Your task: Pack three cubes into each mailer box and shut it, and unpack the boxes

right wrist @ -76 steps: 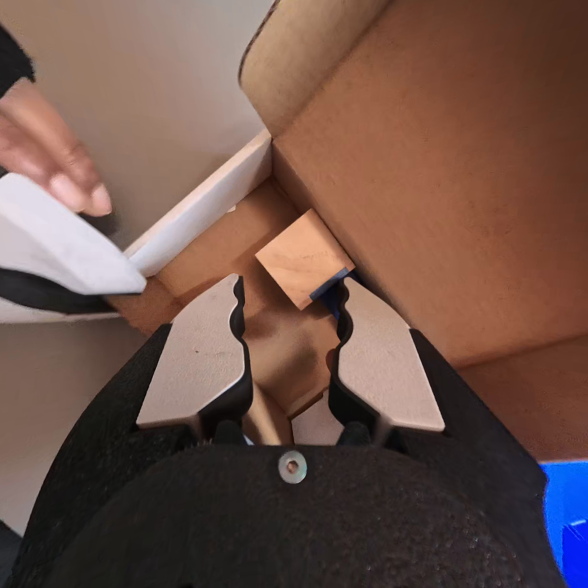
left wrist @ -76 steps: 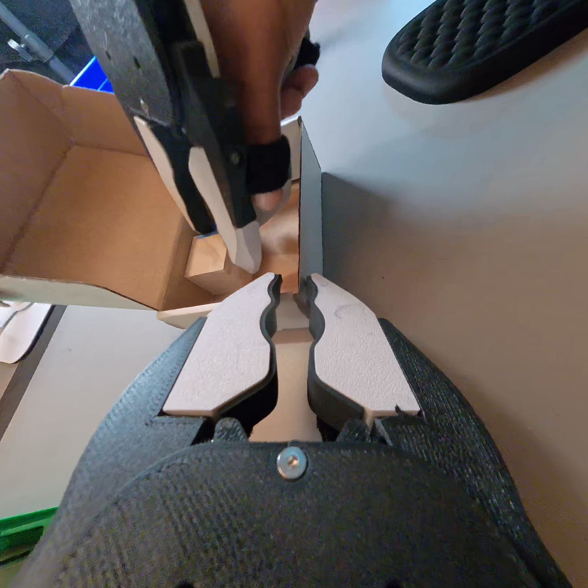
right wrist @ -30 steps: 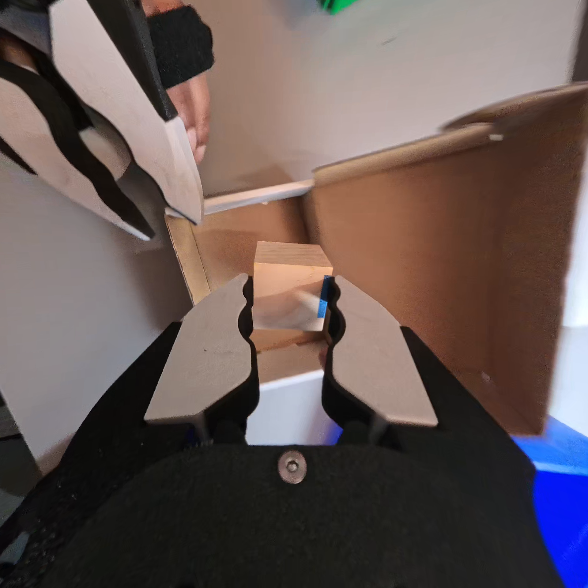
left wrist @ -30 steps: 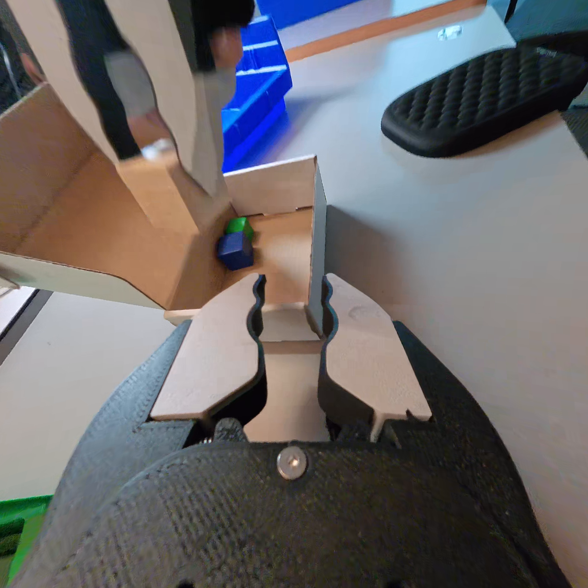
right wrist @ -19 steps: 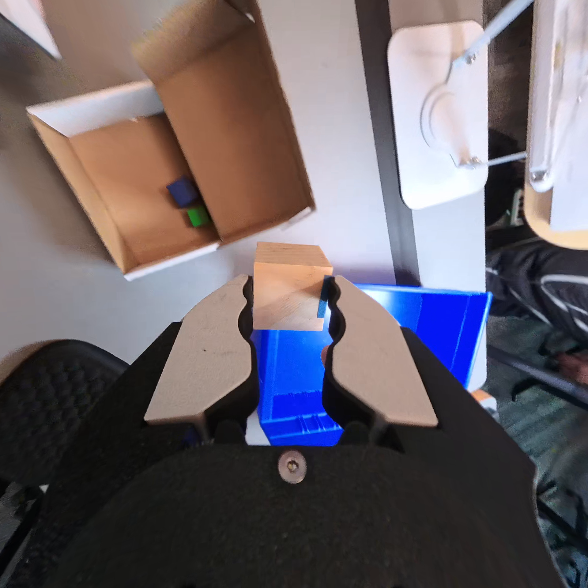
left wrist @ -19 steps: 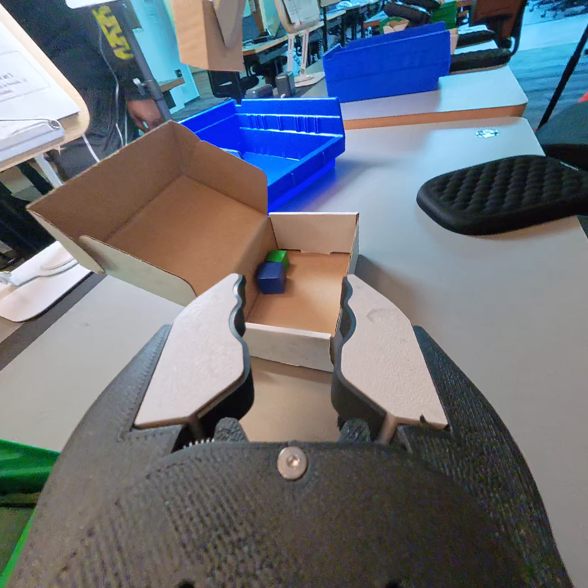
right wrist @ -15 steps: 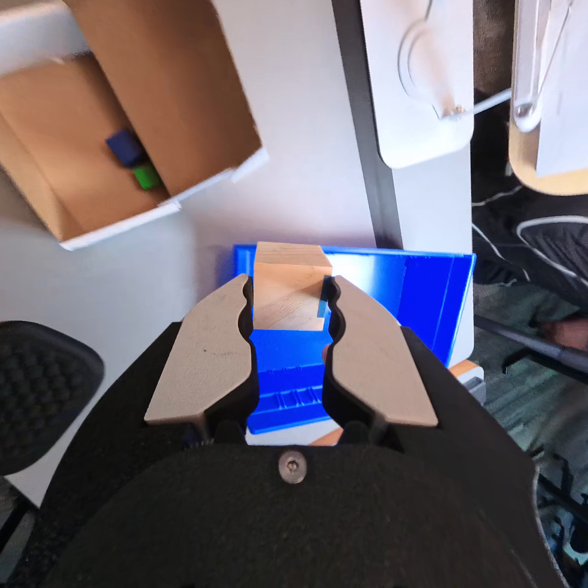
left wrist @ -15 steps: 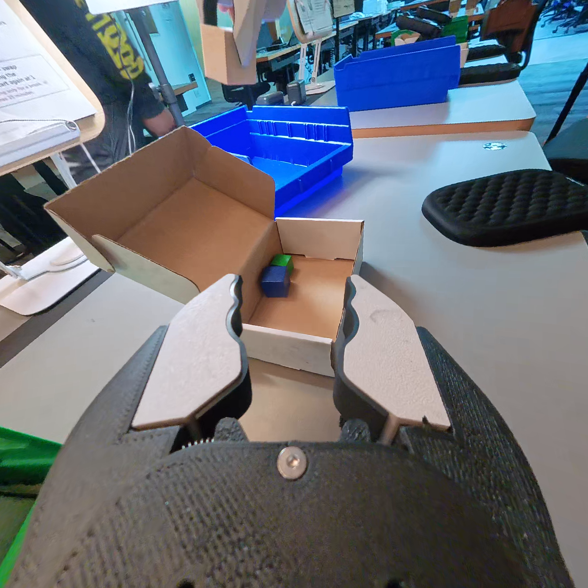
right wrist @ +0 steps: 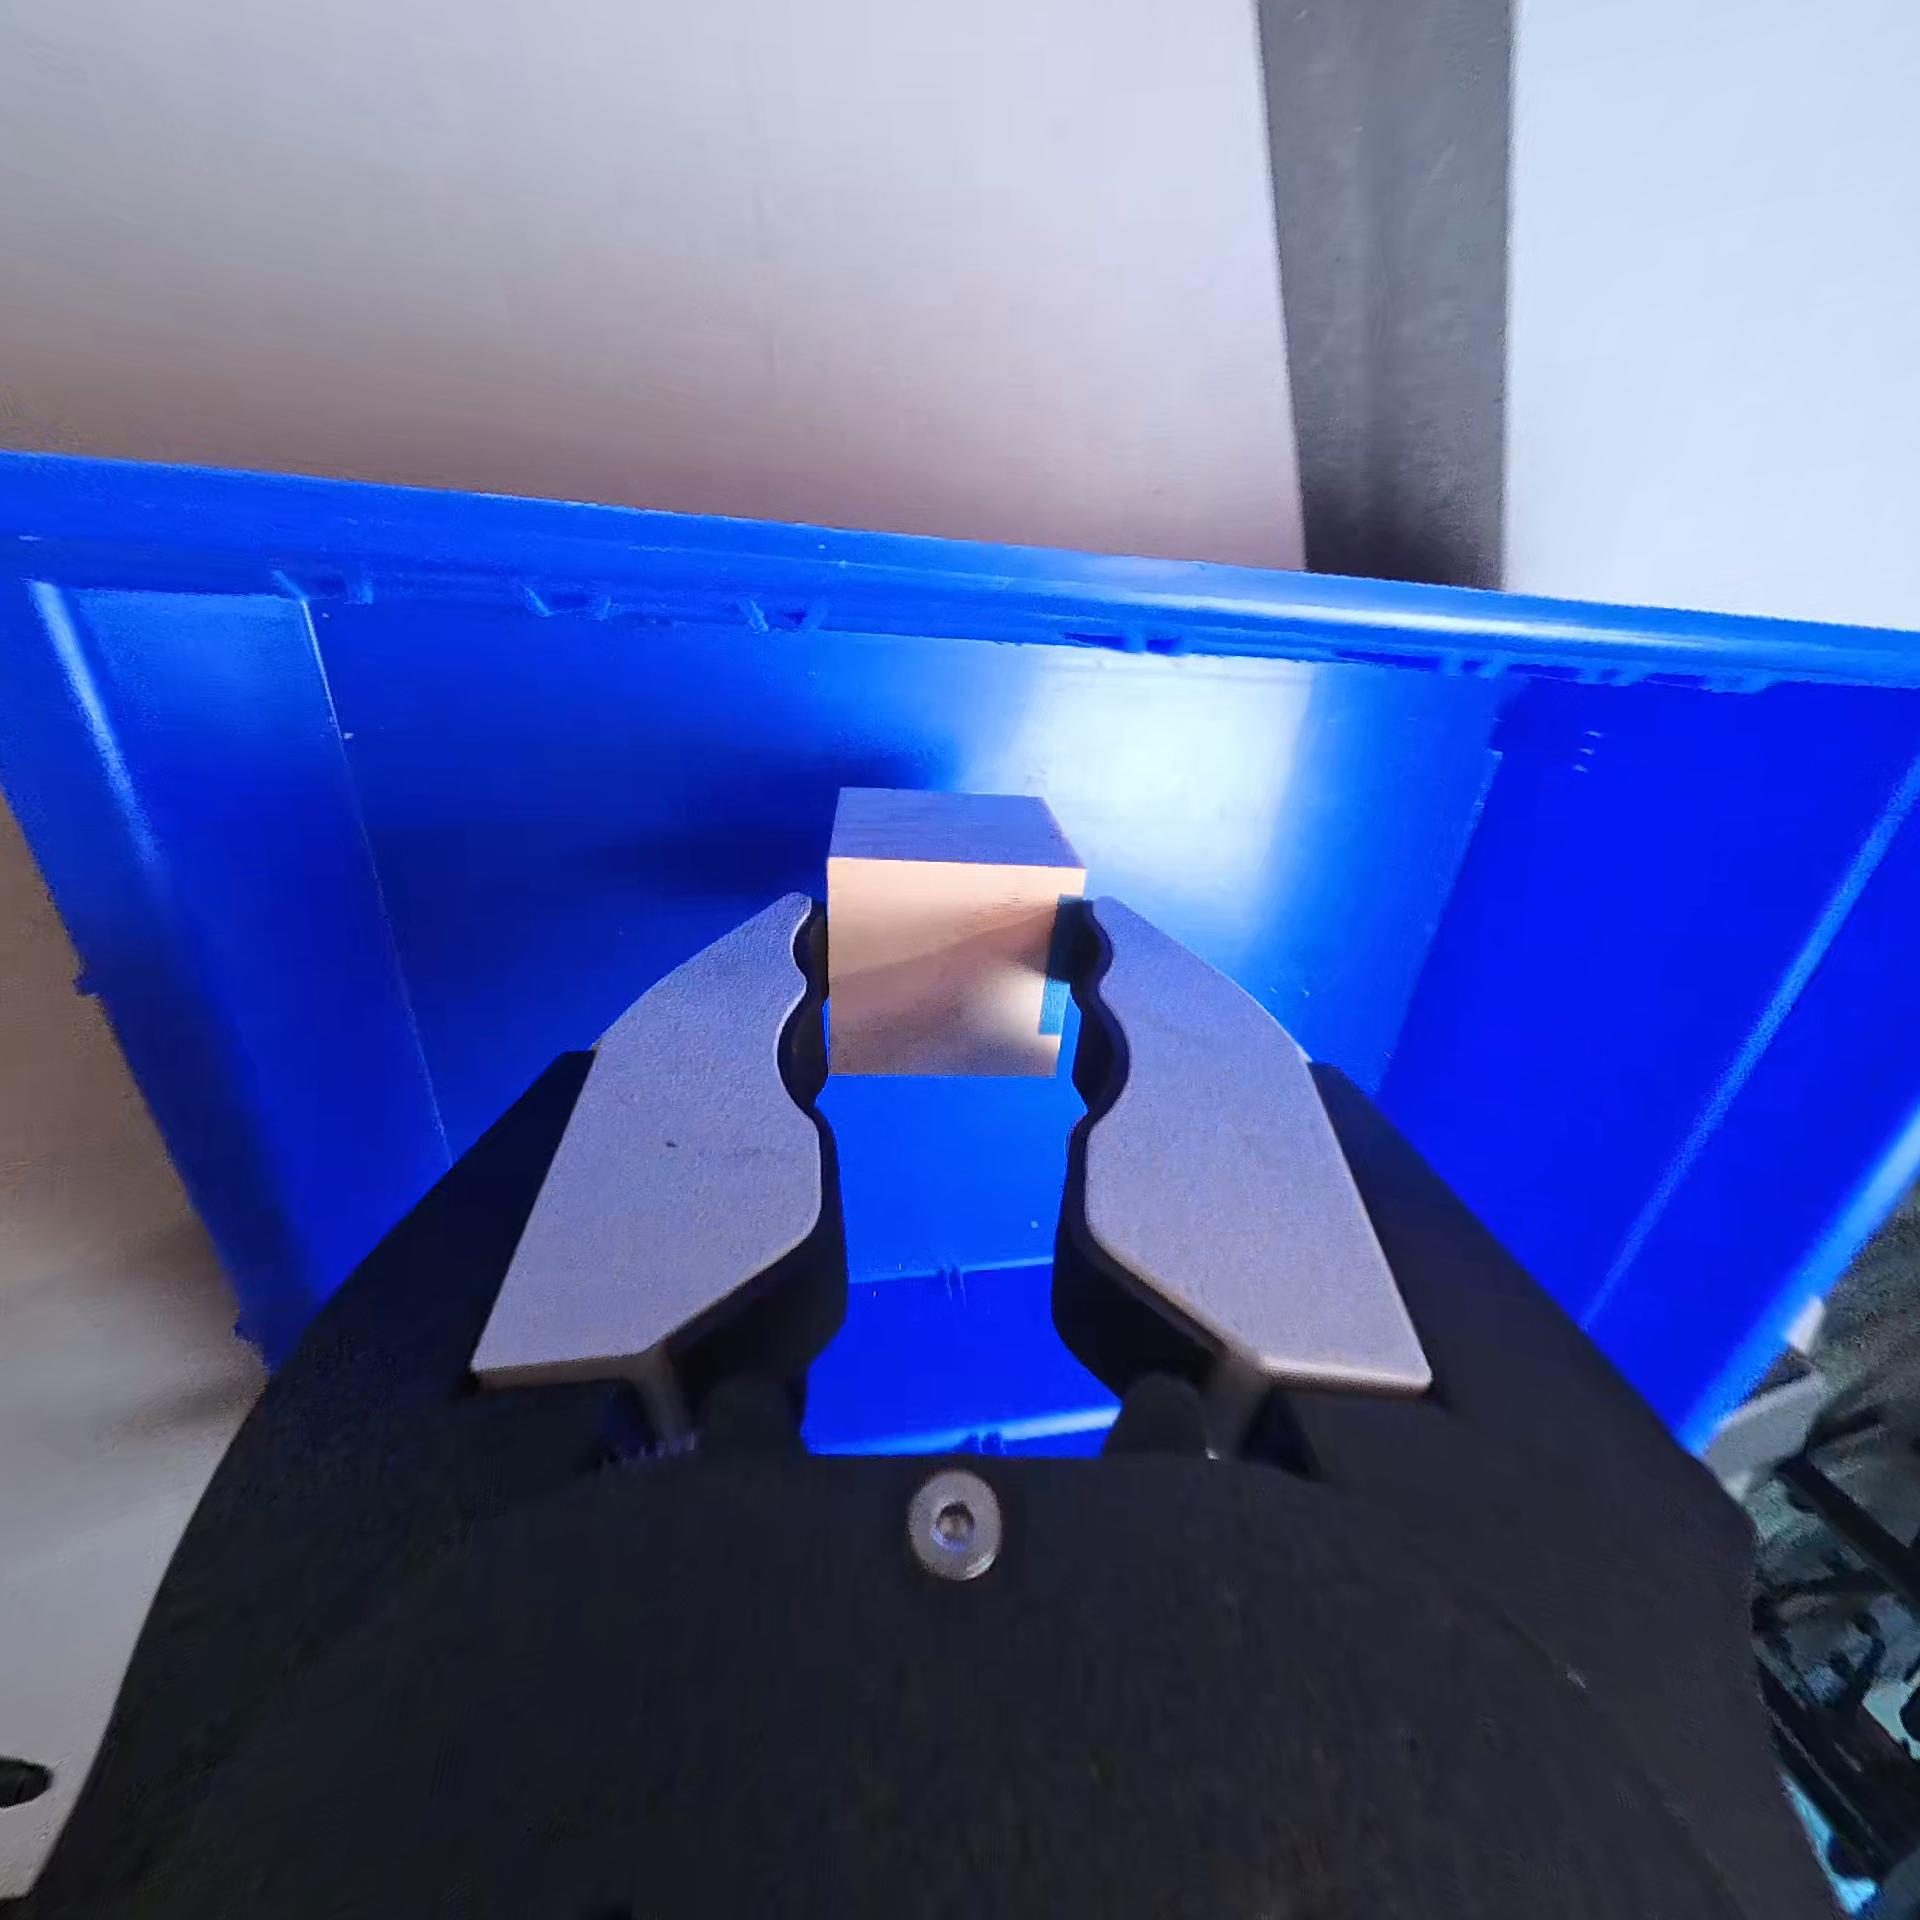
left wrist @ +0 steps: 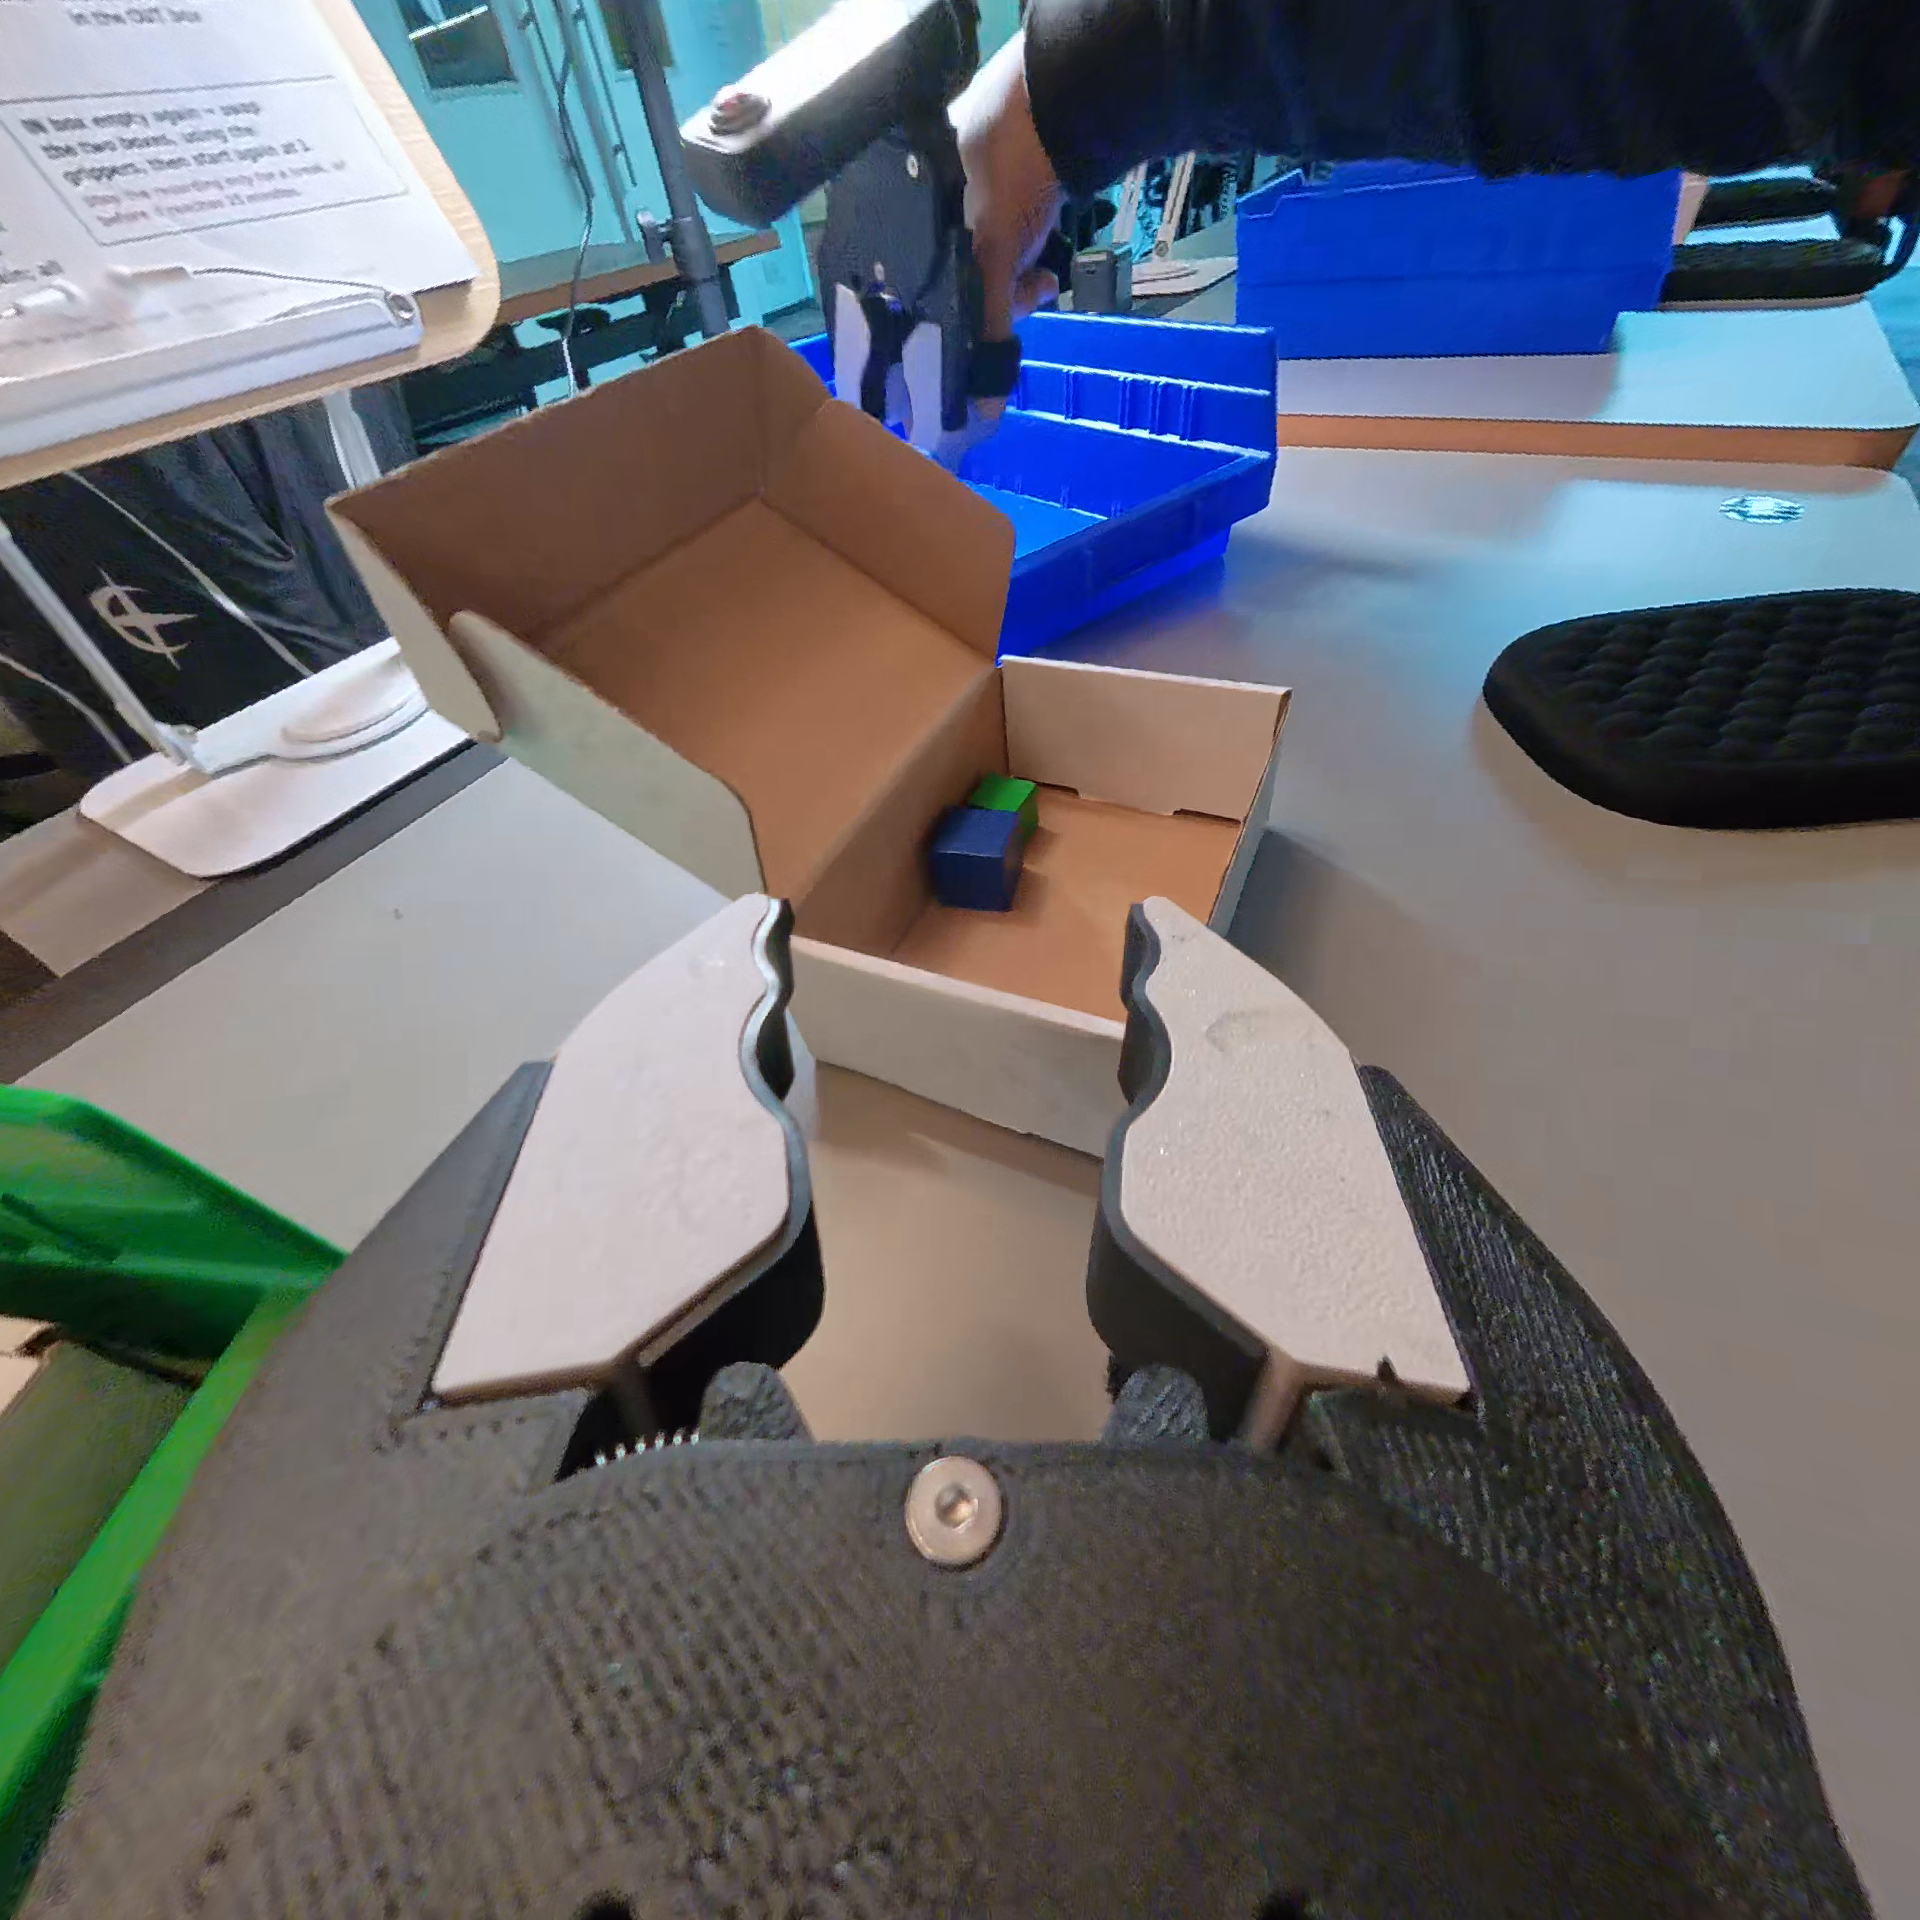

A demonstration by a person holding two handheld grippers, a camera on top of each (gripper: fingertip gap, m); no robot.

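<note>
A mailer box stands open on the grey table, its lid tipped back to the left. A blue cube and a green cube lie inside against the left wall. My left gripper is open and empty, just in front of the box's near wall. My right gripper is shut on a wooden cube and holds it low inside a blue bin. The right gripper also shows in the left wrist view, reaching down into that bin behind the box.
A black padded rest lies at the right of the table. A green bin sits at my near left. A paper stand with a white base stands left of the box. A second blue bin is on a far table. There is about 40 centimeters between the tips of the two grippers.
My right gripper lifted the wooden cube out of the box, carried it over the blue bin and lowered it inside. My left gripper let go of the box wall, opened and backed away.
</note>
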